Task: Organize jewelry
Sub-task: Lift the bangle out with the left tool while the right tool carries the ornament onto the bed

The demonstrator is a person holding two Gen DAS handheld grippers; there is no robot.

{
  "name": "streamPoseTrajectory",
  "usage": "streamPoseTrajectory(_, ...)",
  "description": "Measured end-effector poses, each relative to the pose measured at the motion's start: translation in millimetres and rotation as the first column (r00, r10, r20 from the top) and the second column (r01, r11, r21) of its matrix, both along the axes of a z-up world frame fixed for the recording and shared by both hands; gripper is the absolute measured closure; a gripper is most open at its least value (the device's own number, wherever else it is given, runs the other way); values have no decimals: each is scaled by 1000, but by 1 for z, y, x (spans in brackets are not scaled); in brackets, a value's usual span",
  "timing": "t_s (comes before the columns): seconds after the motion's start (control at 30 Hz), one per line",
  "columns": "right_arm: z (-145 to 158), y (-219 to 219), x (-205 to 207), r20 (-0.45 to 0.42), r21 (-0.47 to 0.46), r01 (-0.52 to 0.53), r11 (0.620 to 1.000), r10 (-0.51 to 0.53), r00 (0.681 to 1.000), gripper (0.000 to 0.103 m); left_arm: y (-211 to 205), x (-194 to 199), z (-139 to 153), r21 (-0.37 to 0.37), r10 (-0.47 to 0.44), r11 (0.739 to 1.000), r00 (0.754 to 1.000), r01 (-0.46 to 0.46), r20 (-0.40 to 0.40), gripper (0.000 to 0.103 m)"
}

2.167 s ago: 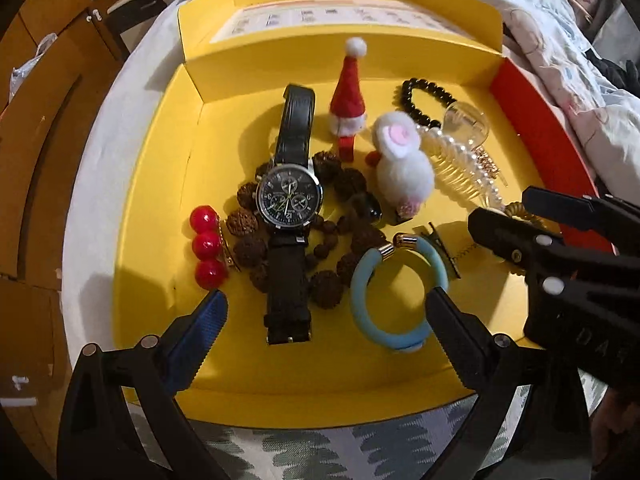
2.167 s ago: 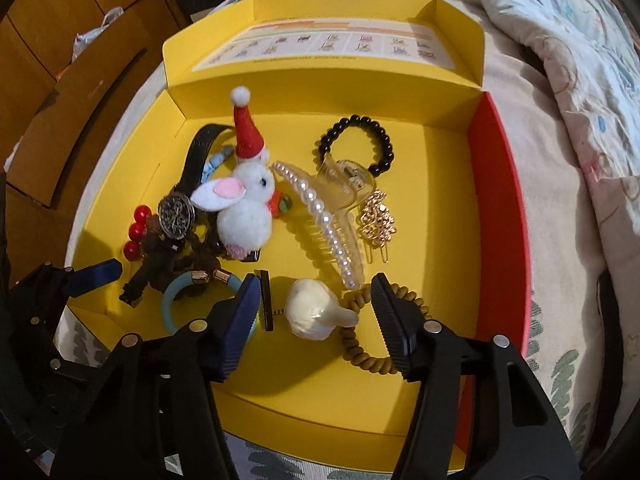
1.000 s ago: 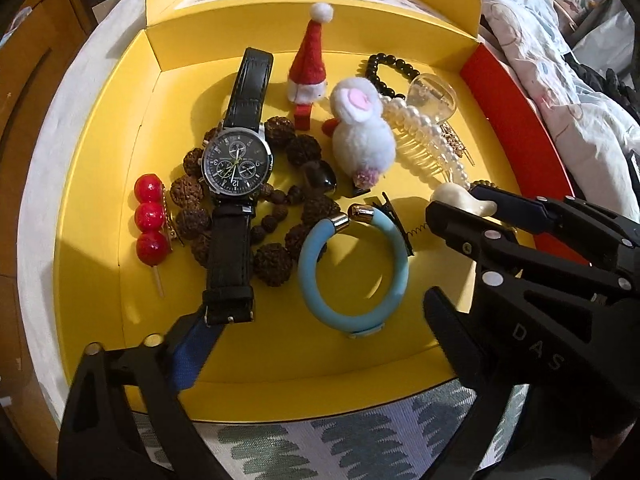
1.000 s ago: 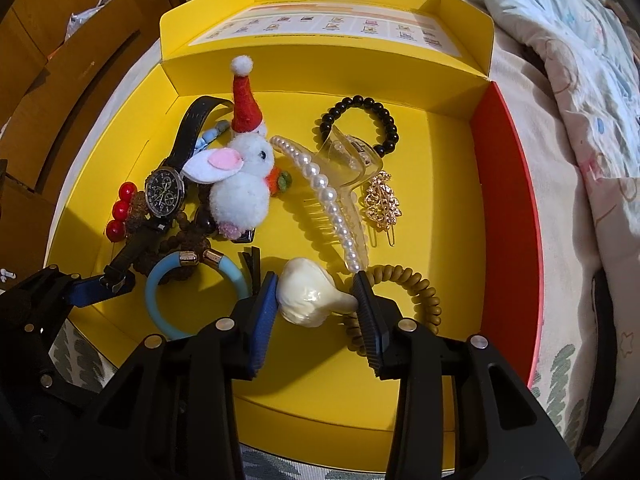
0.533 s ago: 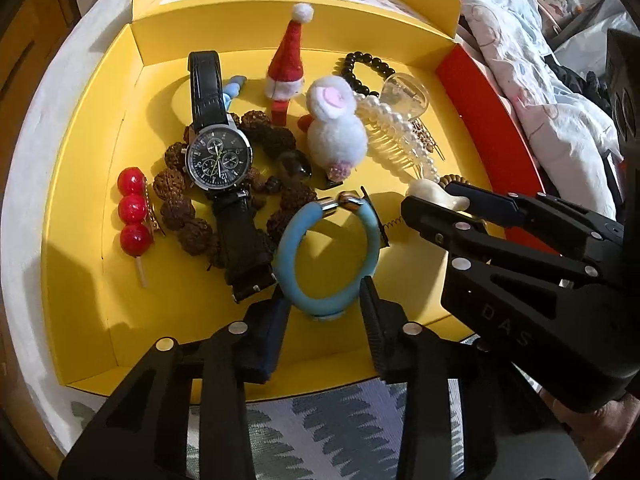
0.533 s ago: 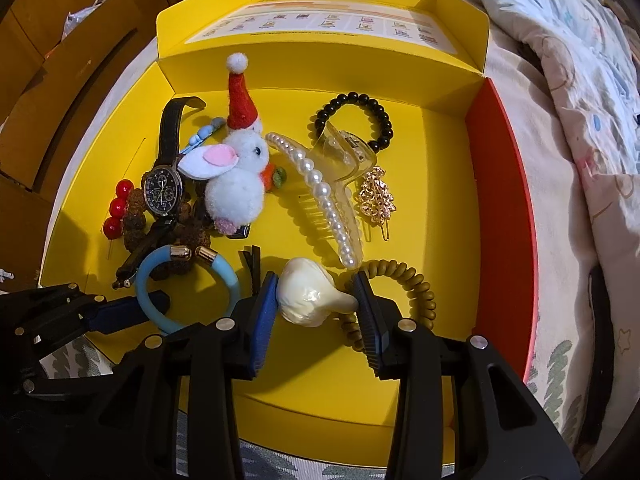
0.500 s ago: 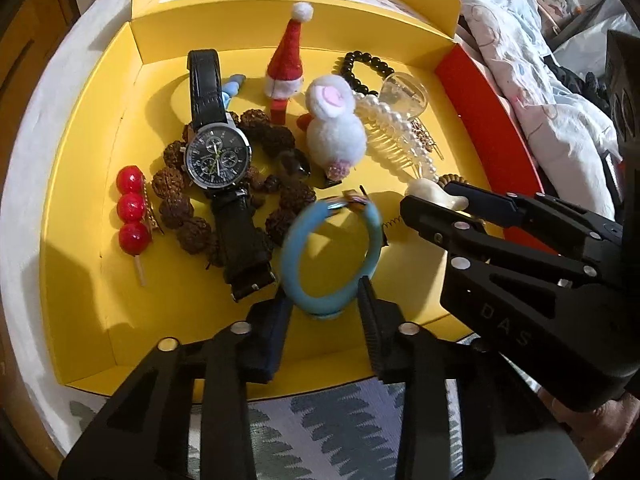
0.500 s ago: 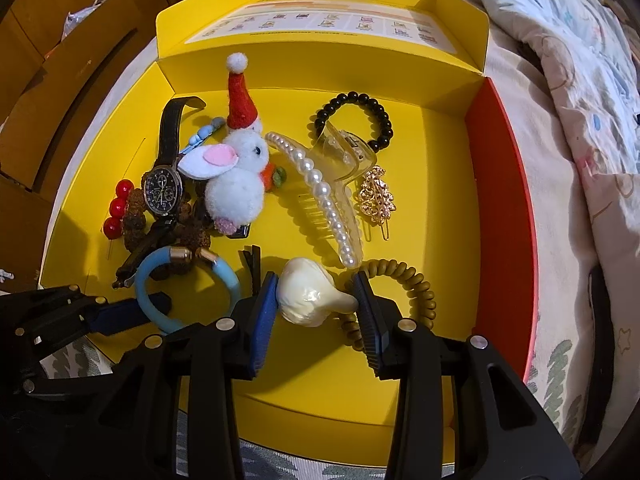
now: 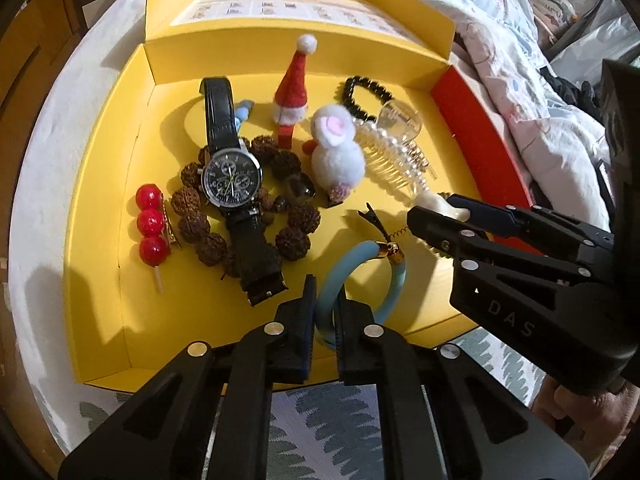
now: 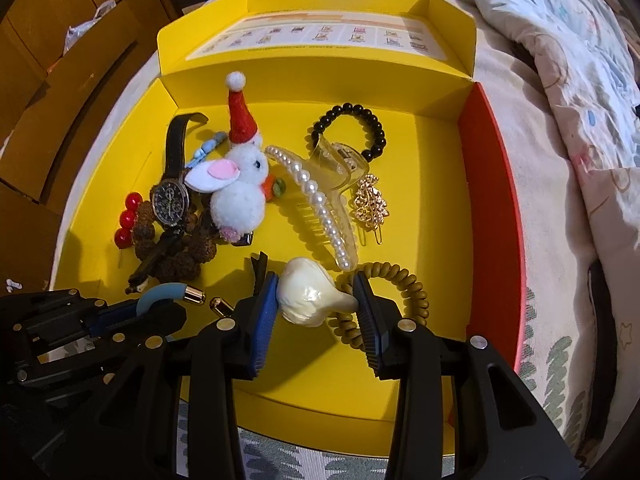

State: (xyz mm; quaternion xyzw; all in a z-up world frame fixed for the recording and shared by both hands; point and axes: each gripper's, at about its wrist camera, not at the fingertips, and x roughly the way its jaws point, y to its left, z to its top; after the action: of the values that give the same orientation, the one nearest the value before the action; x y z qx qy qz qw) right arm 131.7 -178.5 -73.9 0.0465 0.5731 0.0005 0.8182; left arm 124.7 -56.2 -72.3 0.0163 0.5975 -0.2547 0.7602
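Note:
A yellow box [image 9: 100, 208] holds the jewelry. My left gripper [image 9: 324, 300] is shut on the blue bangle [image 9: 394, 284], lifted and tilted near the box's front wall; its gold-capped end shows in the right wrist view [image 10: 168, 292]. My right gripper [image 10: 316, 300] is shut on a cream shell-shaped clip [image 10: 308, 296], also seen between its fingers in the left wrist view [image 9: 434, 204]. A tan coil hair tie [image 10: 404, 292] lies just beside it.
In the box lie a black watch [image 9: 232, 184] over a brown bead bracelet [image 9: 192, 216], red berry pin [image 9: 150, 224], santa hat clip [image 9: 294, 84], white bunny clip [image 9: 338, 156], pearl claw clip [image 10: 320, 196], black bead bracelet [image 10: 360, 120], gold hairpin [image 10: 370, 204]. Bedding [image 10: 580, 100] lies right.
My left gripper closed on the blue bangle and lifted it up on edge, toward the box's front wall. My right gripper closed on the shell clip and stays there.

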Motion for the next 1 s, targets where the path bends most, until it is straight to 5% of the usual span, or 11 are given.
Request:
streamPoseTrajectory(0.63, 44, -5, -22, 80, 21, 19, 1000, -21, 997, 64, 18, -14, 49, -73, 51, 996, 994, -44, 99, 95)
streamPoseTrajectory(1.0, 78, -38, -88, 122, 15, 73, 997, -74, 990, 64, 41, -59, 70, -70, 26, 997, 988, -15, 151, 95)
